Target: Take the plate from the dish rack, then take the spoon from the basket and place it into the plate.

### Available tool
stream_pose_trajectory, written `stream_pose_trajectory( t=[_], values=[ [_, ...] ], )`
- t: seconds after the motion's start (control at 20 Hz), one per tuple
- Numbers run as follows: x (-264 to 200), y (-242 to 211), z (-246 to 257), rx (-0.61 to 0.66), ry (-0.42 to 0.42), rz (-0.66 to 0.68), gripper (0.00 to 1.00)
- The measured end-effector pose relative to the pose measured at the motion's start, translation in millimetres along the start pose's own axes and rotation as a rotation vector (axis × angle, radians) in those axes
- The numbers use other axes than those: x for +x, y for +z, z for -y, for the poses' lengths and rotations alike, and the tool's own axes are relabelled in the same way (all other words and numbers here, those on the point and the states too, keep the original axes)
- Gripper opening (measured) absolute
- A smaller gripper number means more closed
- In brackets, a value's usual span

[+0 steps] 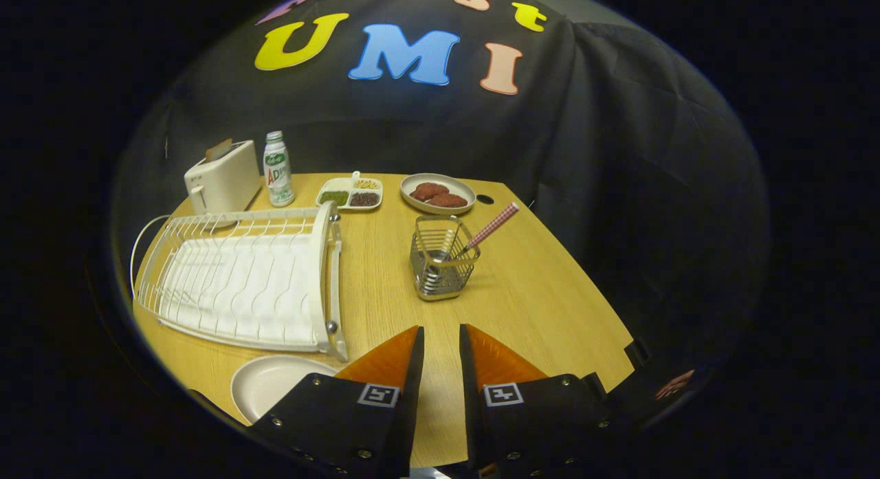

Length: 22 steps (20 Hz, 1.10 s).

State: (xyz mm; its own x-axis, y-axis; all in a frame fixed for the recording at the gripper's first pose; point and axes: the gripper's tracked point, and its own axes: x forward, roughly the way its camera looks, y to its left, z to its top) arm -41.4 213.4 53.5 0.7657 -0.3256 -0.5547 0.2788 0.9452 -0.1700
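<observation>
spoon beyond gripper — fingers apart

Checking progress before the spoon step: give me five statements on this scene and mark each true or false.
1. The plate lies on the table beside the tool's fingers. True.
2. The dish rack holds a plate. False: its slots are bare.
3. The spoon stands in the basket. True.
4. The tool grips the spoon. False: its fingers are apart, holding nothing.
5. The toaster sits beyond the rack. True.
</observation>
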Motion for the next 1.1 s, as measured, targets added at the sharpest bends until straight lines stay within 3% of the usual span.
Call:
stream_pose_trajectory(
  t=[0.5, 1.1],
  values=[
    [70, 58, 33, 0.204, -0.105, -0.01, 0.3],
    [127, 74, 51, 0.471, -0.106, -0.065, 0.3]
  ],
)
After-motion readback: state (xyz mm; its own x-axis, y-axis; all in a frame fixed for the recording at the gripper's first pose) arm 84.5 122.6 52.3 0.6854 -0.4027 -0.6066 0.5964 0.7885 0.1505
